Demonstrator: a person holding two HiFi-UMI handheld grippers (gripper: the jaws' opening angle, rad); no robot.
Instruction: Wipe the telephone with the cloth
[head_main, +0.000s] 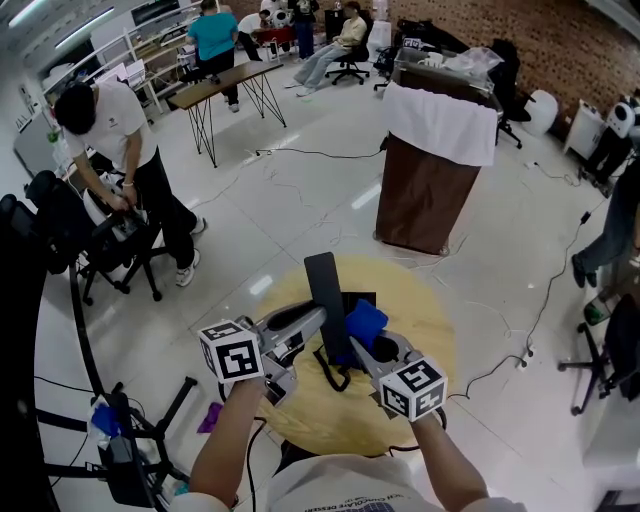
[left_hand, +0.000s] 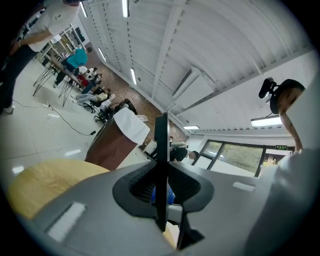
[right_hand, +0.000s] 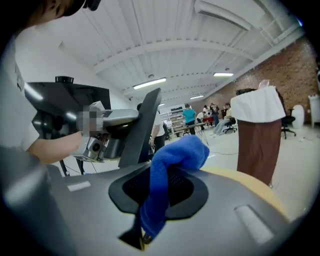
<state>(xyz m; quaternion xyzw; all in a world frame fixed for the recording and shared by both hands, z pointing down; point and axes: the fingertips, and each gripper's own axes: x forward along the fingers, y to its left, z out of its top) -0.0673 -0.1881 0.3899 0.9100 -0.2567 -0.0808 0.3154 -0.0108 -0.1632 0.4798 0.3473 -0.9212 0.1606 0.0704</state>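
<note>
A flat black telephone (head_main: 325, 295) stands upright over the round wooden table (head_main: 425, 310), with my left gripper (head_main: 318, 322) shut on its lower part. In the left gripper view the telephone (left_hand: 161, 165) shows edge-on between the jaws. My right gripper (head_main: 372, 345) is shut on a bunched blue cloth (head_main: 365, 322), which lies against the telephone's right side. From the right gripper view the cloth (right_hand: 172, 165) hangs out of the jaws, and the telephone (right_hand: 145, 125) and the left gripper (right_hand: 107, 130) are just to its left. A black strap (head_main: 335, 378) dangles under the telephone.
A brown lectern draped in white (head_main: 435, 170) stands beyond the table. A person (head_main: 120, 140) bends over a black chair (head_main: 110, 250) at the left. A tripod (head_main: 125, 440) stands at the lower left, and cables (head_main: 520, 350) run over the white floor.
</note>
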